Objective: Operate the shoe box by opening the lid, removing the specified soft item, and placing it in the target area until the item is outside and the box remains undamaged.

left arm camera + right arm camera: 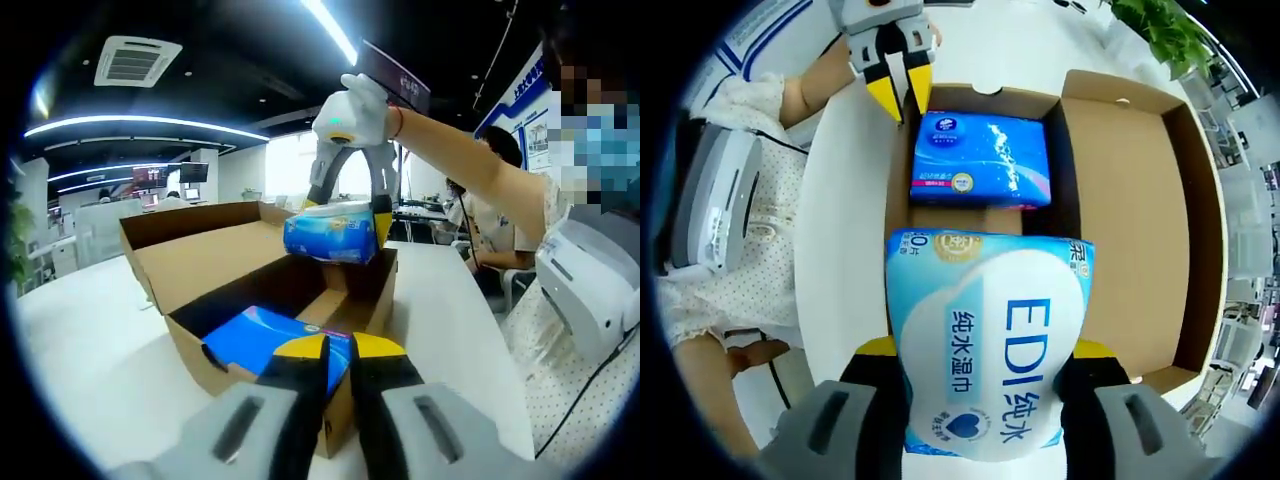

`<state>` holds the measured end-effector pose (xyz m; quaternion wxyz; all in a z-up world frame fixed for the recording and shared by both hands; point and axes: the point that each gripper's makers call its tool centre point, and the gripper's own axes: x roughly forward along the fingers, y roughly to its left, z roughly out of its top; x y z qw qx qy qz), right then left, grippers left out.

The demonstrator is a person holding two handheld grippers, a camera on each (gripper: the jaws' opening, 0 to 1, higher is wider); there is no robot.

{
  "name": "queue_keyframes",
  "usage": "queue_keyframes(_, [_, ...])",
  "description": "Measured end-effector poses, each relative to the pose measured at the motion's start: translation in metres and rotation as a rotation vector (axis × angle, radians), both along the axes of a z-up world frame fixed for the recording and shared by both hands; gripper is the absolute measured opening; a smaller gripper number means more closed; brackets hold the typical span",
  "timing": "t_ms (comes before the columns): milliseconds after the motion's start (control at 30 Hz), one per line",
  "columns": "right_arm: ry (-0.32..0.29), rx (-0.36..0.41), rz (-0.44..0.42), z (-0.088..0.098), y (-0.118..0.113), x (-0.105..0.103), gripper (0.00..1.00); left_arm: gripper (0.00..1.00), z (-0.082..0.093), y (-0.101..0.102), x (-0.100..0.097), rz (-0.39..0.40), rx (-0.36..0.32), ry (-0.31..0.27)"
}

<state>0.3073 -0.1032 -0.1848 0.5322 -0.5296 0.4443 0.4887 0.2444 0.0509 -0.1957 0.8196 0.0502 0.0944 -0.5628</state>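
The wet-wipes pack (990, 350) sits clamped between the right gripper (985, 400) jaws, held above the open shoe box (1130, 200) (lid folded back). Beyond the pack, a blue tissue pack (980, 158) lies inside the box. The left gripper (338, 372), jaws nearly together and empty, rests at the box's near wall.

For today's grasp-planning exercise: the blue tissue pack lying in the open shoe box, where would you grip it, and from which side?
Come from above: the blue tissue pack lies flat on the floor of the open shoe box, and the box walls block its sides. Close across its narrower span, near the middle, since it looks soft. The left gripper is nearest; the right gripper holds the wet wipes pack.
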Motion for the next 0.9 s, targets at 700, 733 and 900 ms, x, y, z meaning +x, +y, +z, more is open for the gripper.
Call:
queue_keyframes(700, [-0.007,-0.02,-0.07,0.0,-0.043,-0.001,0.6,0.08,0.0,0.0,0.001,0.001,0.002,-0.001])
queue_keyframes(733, [-0.009,-0.021,-0.071,0.0,-0.044,-0.001,0.6,0.08,0.0,-0.001,0.0,0.0,0.002,-0.001])
queue_keyframes(900, [-0.007,-0.03,-0.098,-0.001,-0.058,-0.001,0.6,0.08,0.0,-0.001,0.0,-0.001,0.001,-0.002])
